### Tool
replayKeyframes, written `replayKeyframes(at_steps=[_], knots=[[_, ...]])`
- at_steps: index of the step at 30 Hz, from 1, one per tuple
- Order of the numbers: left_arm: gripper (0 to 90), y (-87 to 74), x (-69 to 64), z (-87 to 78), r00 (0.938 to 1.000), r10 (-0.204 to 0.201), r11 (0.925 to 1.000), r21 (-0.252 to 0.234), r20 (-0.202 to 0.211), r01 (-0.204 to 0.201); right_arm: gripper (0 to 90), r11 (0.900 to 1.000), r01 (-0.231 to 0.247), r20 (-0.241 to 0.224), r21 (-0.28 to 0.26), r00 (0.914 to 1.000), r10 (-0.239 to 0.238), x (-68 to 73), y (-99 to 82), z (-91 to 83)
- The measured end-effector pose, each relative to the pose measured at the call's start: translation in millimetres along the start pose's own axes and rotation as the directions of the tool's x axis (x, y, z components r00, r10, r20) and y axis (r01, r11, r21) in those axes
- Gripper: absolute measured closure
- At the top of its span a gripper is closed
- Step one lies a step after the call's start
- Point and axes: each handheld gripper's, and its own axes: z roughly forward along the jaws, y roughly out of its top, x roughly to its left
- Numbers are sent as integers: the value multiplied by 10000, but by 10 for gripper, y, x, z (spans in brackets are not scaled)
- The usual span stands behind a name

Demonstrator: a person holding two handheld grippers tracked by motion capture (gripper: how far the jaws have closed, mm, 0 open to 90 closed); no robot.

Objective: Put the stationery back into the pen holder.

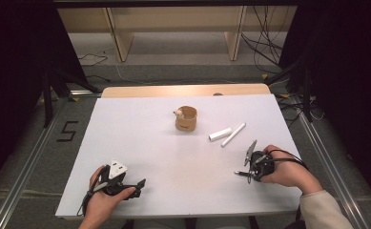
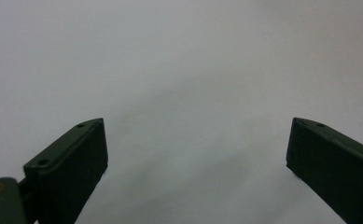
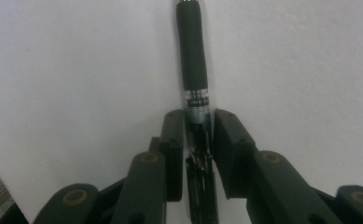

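Right gripper (image 3: 198, 128): fingers (image 3: 172, 140) clamped on a slim black pen with a silver band (image 3: 192, 56), its barrel poking out ahead over the white tabletop (image 1: 173, 157). Left gripper (image 2: 198, 149): fingers spread wide, nothing between.

Table (image 1: 140, 143) centre and whole left half open for passage. Obstacles sit upper centre-right: wooden cup (image 1: 186, 119), then two white sticks (image 1: 226, 134) lying just right of it.
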Motion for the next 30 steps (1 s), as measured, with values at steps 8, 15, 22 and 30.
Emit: replayKeyframes(at_steps=[8, 15, 22, 30], knots=[[50, 0, 2, -2, 10000, -3, 10000, 19, 6, 3, 792, 10000, 4, -273, -39, 9996, -5, -13, -6, 10], [51, 1, 1, -2, 10000, 2, 10000, 12, 8, -2, 797, 9999, 19, -251, -118, 9997, -22, -10, -17, 5], [52, 1, 2, 1, 10000, -5, 10000, 22, 6, 5, 799, 9982, -313, -172, -503, 9994, 304, -18, -49, -25], [54, 1, -1, 1, 10000, 12, 10000, -16, -7, -12, 800, 9777, -1190, -216, -1732, 9929, 1170, -39, -65, -115]])
